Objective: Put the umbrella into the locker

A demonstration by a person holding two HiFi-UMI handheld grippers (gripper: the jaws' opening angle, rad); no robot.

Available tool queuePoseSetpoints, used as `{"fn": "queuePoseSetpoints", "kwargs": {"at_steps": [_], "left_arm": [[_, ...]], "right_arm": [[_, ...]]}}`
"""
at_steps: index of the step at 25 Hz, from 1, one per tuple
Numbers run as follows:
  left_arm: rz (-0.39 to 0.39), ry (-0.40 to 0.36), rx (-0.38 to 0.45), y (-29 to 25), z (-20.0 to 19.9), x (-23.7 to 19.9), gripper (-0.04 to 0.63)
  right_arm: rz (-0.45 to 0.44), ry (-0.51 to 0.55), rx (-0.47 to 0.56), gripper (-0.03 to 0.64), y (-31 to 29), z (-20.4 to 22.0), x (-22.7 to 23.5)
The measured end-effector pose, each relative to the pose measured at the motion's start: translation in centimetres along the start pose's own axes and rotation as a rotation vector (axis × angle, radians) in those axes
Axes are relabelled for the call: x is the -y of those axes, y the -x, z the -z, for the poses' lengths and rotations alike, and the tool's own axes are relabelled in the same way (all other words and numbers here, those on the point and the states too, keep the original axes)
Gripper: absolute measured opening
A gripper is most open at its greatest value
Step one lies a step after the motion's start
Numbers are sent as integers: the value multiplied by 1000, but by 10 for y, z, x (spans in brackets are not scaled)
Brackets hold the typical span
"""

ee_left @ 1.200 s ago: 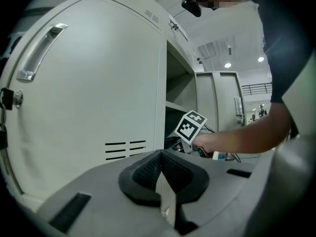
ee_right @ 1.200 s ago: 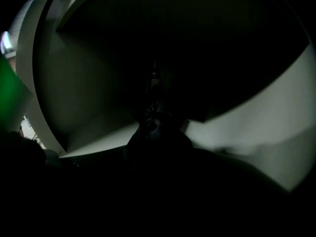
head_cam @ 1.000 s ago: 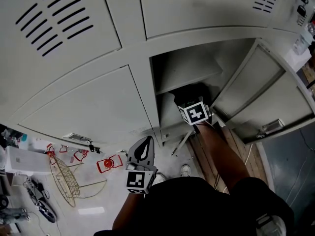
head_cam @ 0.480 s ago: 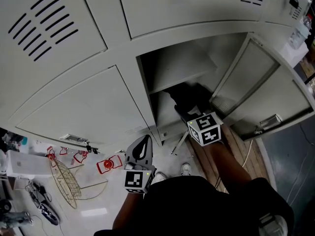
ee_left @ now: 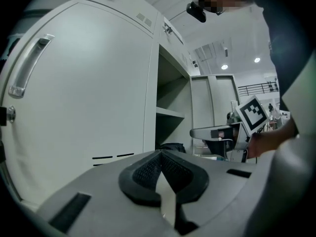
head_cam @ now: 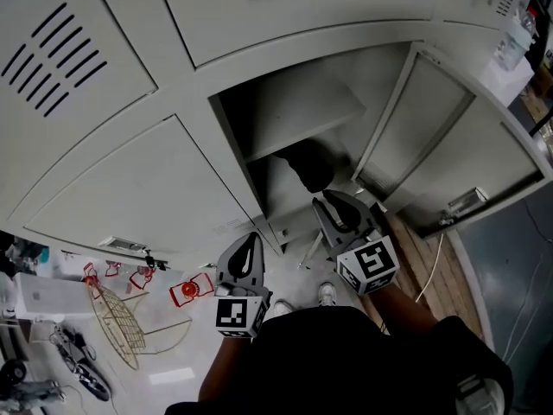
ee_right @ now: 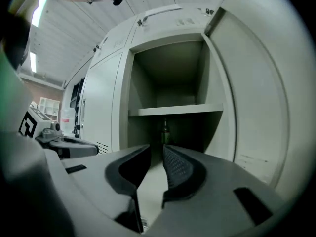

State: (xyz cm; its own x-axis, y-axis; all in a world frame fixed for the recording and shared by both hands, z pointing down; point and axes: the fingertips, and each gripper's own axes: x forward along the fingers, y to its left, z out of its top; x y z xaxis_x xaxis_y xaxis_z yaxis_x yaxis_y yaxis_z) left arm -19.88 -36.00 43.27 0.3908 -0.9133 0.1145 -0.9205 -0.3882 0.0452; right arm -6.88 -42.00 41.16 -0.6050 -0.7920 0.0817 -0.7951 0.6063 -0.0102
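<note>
**Head view.** A pale grey metal locker (head_cam: 302,111) stands with its compartment open. Its door (head_cam: 441,145) is swung wide to the right of the opening, probably to leave a clear way in. Inside the compartment, low under the single shelf, lies the dark folded umbrella (head_cam: 313,164), so the placing looks done. The right gripper (head_cam: 327,201) hangs just outside the opening, below the umbrella and apart from it. The left gripper (head_cam: 251,241) is held outside the opening to its lower left, before a closed door. It seems to have no part in this step.

**Left gripper view.** The left jaws meet at their tips with nothing between them. Past them the umbrella shows as a dark lump on the compartment floor.

**Right gripper view.** The right jaws have just been closing. They stand a narrow gap apart and nothing is between them. They point straight into the opening, most likely having let the umbrella go. Under the shelf it is dim; a slender upright shape at the back cannot be identified.

**Writing.** No brand or word is legible. Each gripper's cube carries only black-and-white square markers, and a small plate on the door is too small to read.
</note>
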Motion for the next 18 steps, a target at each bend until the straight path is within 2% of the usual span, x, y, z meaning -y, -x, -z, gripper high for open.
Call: {"fn": "queuePoseSetpoints", "kwargs": {"at_steps": [5,11,18], "left_arm": [[2,-23,9,2,-6,2,-2],[-18,-11,32,5,-12,1,-2],[-27,-22,21,10,-11,2,-2]], "right_arm": [[6,-3,43,0,16,4,-1],[7,48,53,-2,24,-1,-11],[-1,80,58,-2,27,-7,-20]]}}
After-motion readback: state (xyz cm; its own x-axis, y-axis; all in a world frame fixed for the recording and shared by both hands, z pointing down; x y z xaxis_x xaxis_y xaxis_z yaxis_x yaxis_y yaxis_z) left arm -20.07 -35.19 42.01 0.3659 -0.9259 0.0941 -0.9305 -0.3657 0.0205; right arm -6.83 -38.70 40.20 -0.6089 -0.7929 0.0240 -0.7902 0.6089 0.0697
